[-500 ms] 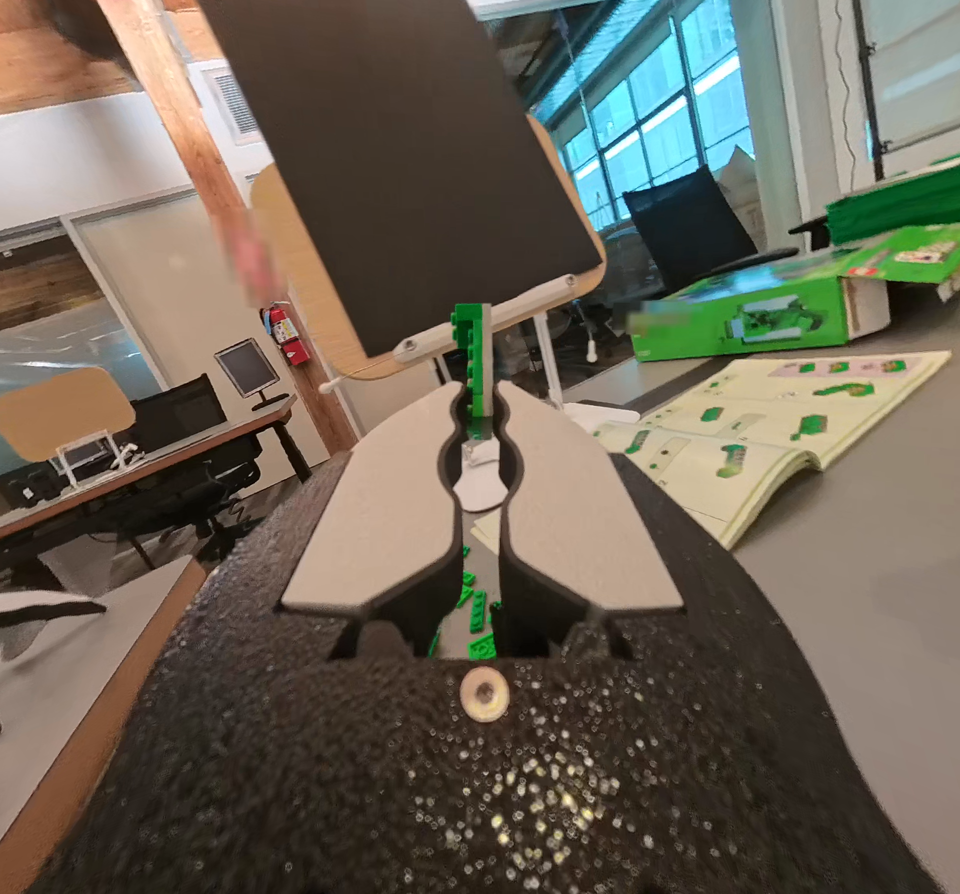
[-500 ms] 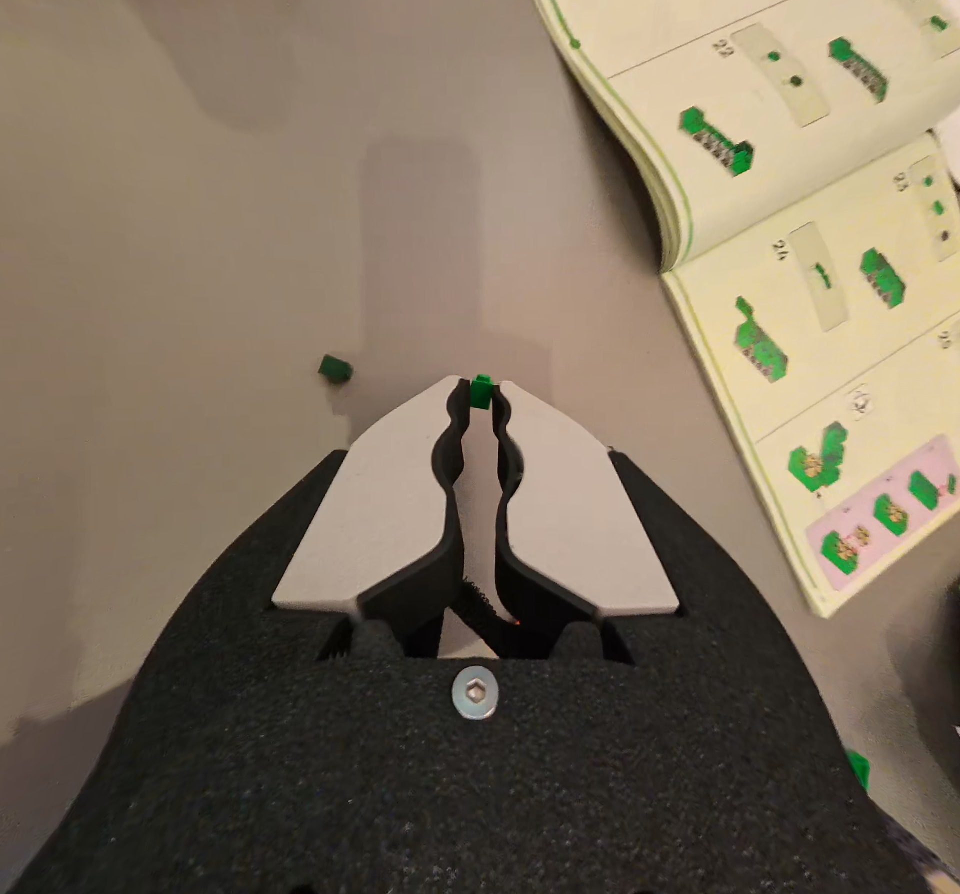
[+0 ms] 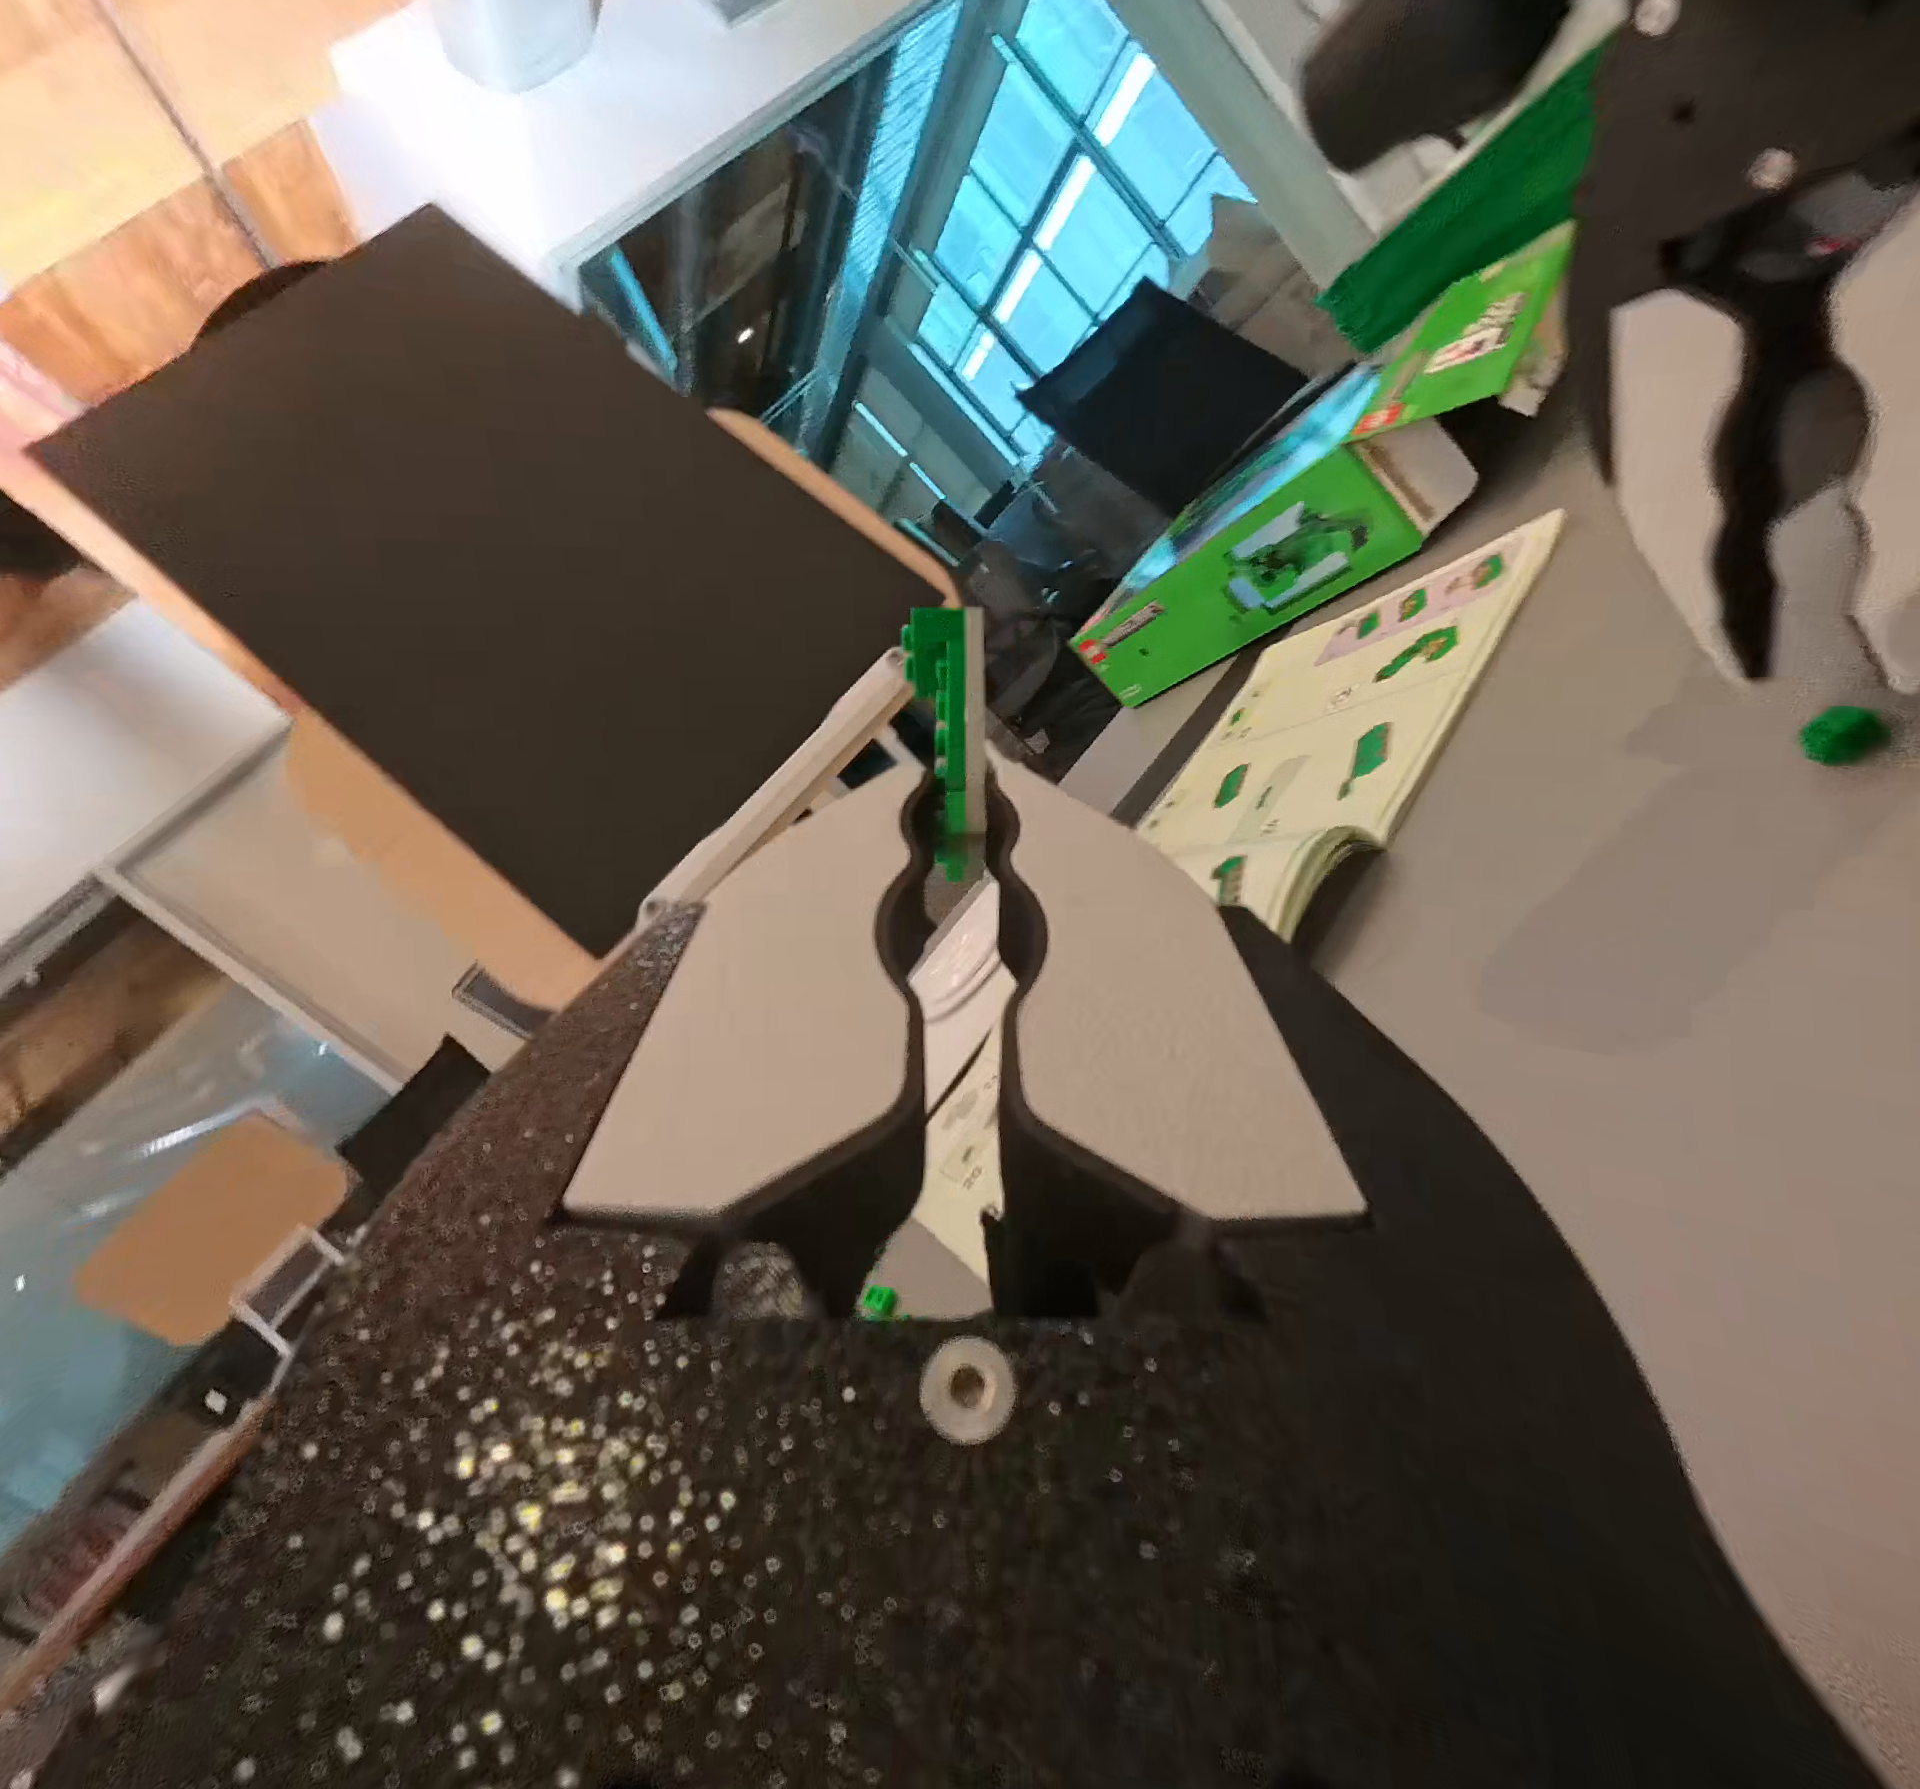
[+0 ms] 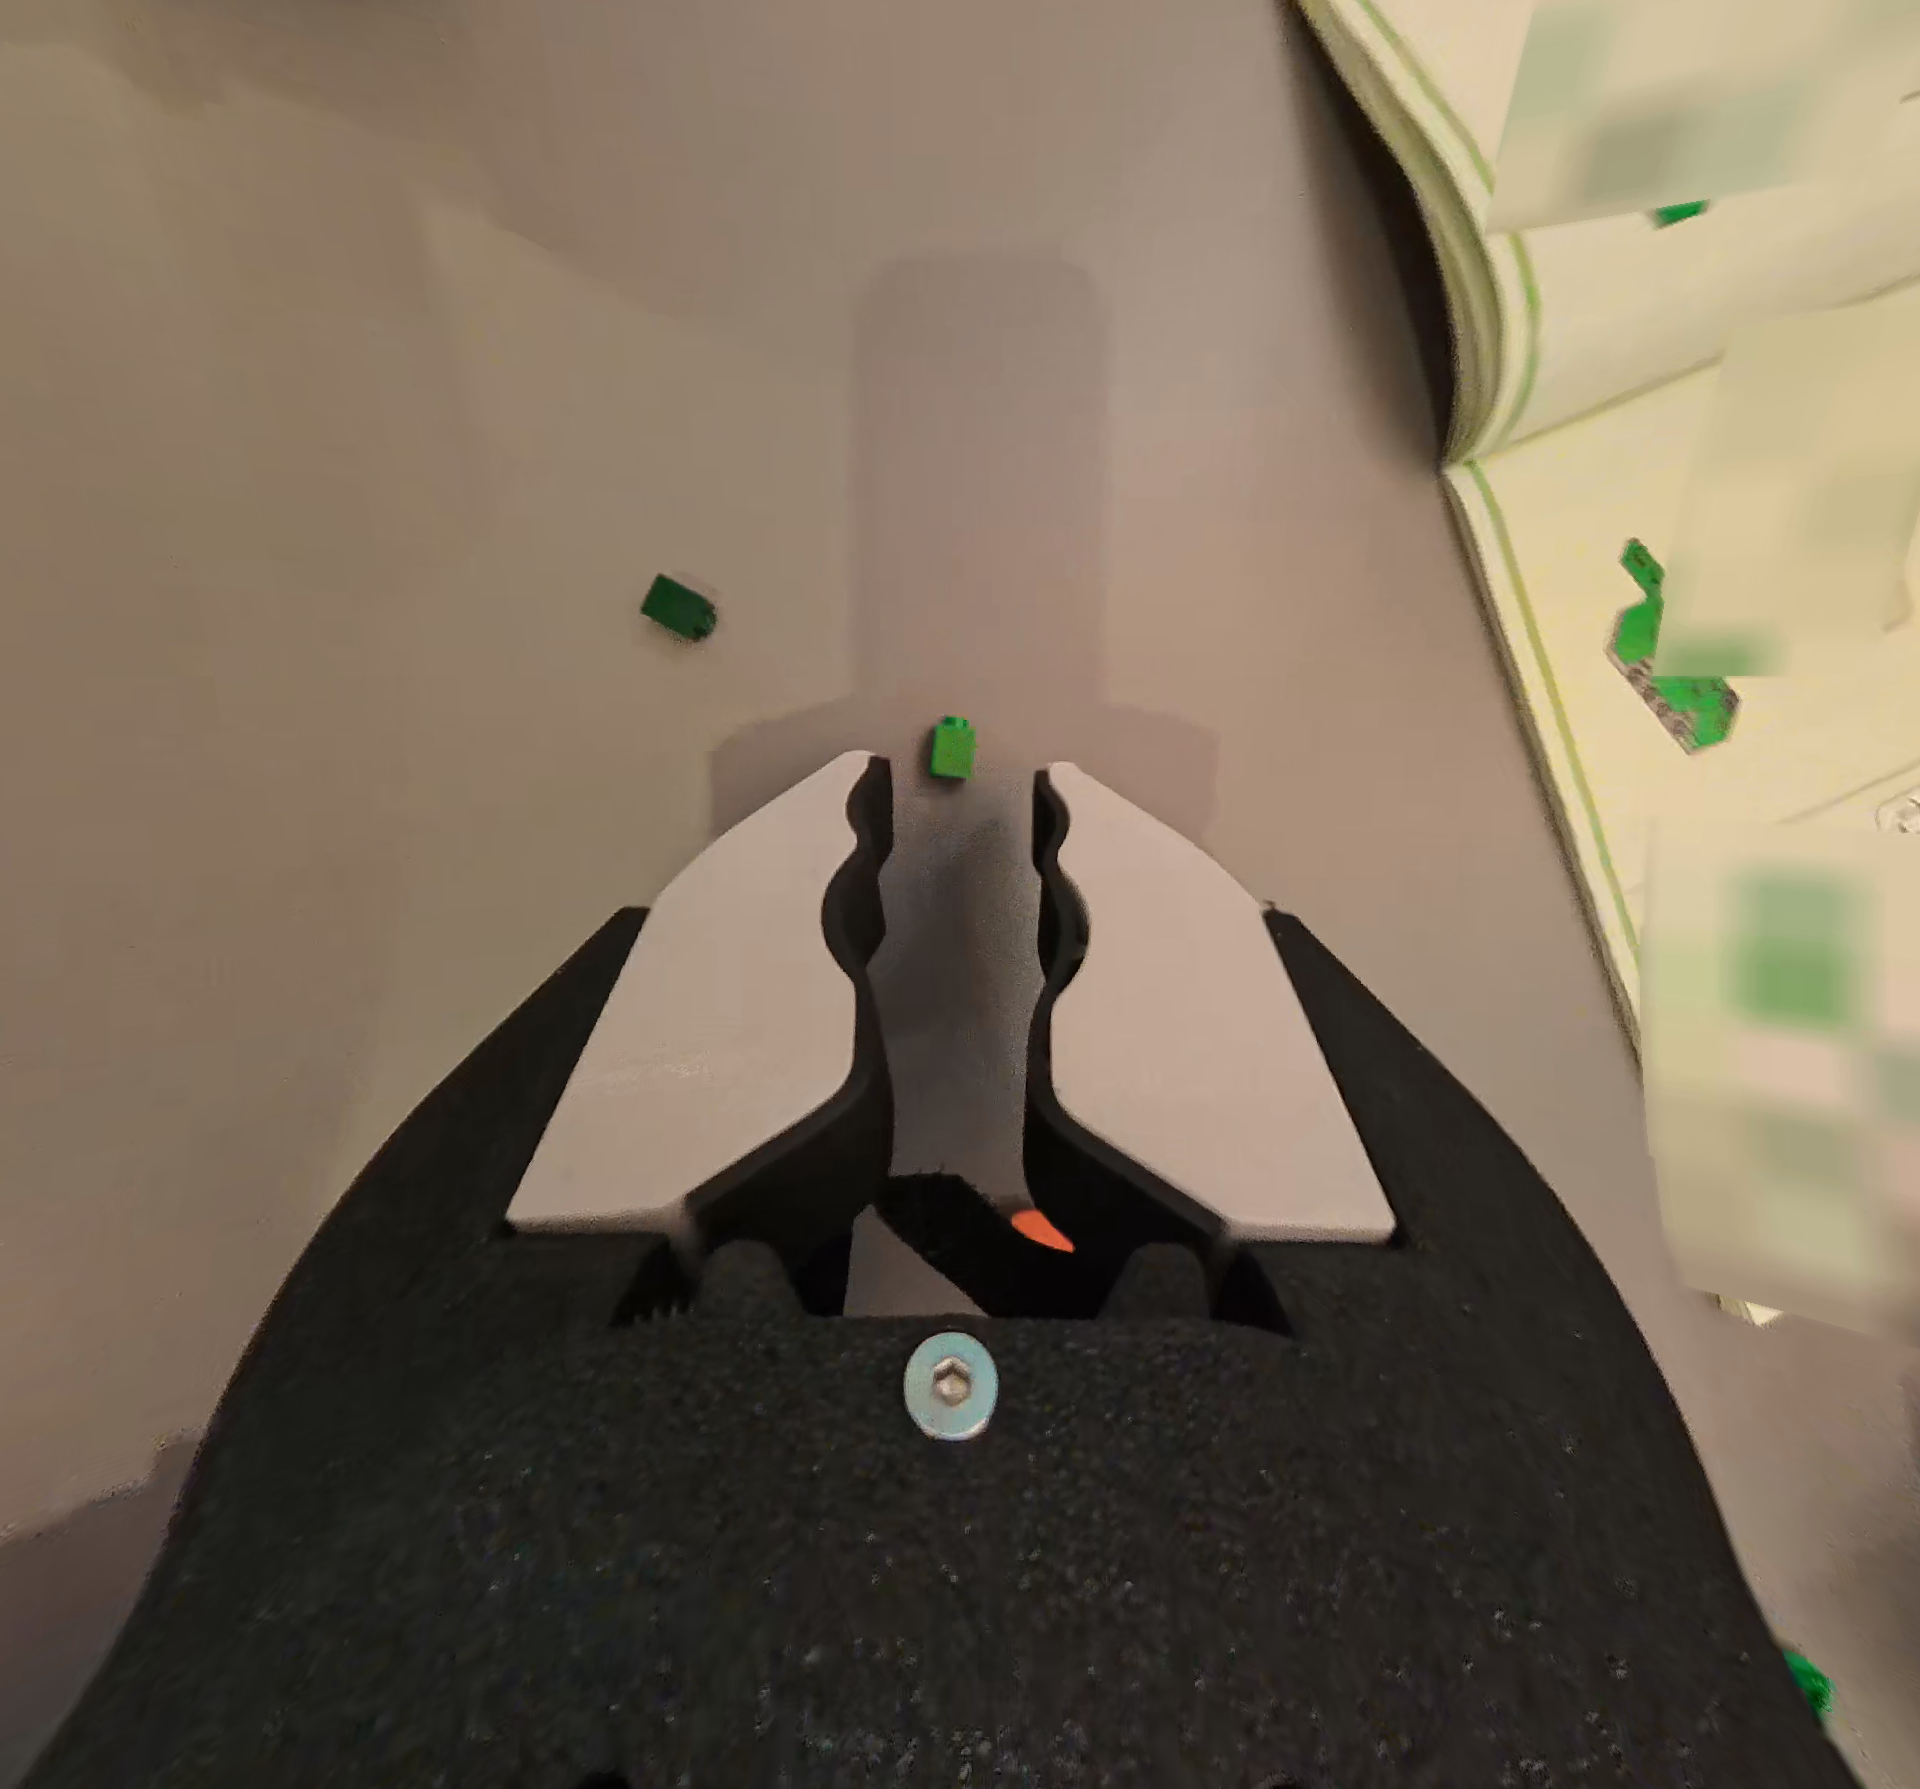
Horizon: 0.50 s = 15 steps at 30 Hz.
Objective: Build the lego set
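Left wrist view: left gripper (image 3: pixel 961 783) clamps the green plate assembly (image 3: pixel 948 700); right gripper (image 4: pixel 961 773) is open over a small green brick (image 4: pixel 952 748), printed booklet (image 4: pixel 1621 804) at worktop's right edge.

Your left gripper (image 3: pixel 956 794): rough, speckled black body, matt grey fingers (image 3: pixel 1143 991), metal screw (image 3: pixel 966 1391). Green plastic brick assembly (image 3: pixel 948 721) glossy. Tabletop (image 4: pixel 416 389) smooth, matt grey. Paper instruction booklet (image 3: pixel 1351 731); glossy cardboard box (image 3: pixel 1257 565).
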Tool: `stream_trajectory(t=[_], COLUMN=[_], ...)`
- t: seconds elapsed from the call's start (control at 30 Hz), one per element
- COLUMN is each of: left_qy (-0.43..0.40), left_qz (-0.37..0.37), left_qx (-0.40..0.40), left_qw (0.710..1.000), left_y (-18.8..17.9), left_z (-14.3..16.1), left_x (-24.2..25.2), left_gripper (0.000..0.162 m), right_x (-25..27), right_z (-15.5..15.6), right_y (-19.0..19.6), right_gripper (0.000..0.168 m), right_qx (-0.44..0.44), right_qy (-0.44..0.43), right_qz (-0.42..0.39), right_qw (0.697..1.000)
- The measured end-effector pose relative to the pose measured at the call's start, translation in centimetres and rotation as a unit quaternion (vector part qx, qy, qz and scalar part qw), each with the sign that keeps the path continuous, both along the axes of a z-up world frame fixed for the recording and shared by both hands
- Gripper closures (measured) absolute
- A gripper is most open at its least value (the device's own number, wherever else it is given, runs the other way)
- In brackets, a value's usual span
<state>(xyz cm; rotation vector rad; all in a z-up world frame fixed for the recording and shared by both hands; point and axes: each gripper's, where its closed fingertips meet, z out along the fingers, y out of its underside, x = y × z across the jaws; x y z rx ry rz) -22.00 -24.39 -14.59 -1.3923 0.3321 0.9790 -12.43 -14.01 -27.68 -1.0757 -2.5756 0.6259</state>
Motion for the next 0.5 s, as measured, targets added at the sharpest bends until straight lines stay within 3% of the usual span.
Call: stream_trajectory(t=[0.13,0.23,0.37,0.5], left_qy=[0.046,0.051,0.042,0.0], left_qz=[-0.028,-0.068,-0.091,-0.132], left_qx=[-0.056,-0.097,-0.137,-0.194], left_qw=[0.997,0.992,0.985,0.972], left_y=[1.9,3.1,3.9,4.2], left_z=[-1.6,-2.7,-4.0,-5.9], left_x=[2.9,5.1,6.5,7.6], left_gripper=[0.154,0.154,0.154,0.155], right_x=[0.1,-0.5,-0.3,0.1], right_z=[4.3,8.2,9.9,8.8], right_y=[-0.7,-1.6,-2.4,-3.6], right_gripper=[0.139,0.125,0.112,0.115], right_qx=[-0.117,-0.185,-0.177,-0.132], right_qy=[0.083,0.205,0.336,0.384], right_qz=[-0.016,0.001,0.033,0.089], right_qw=[0.989,0.961,0.925,0.91])
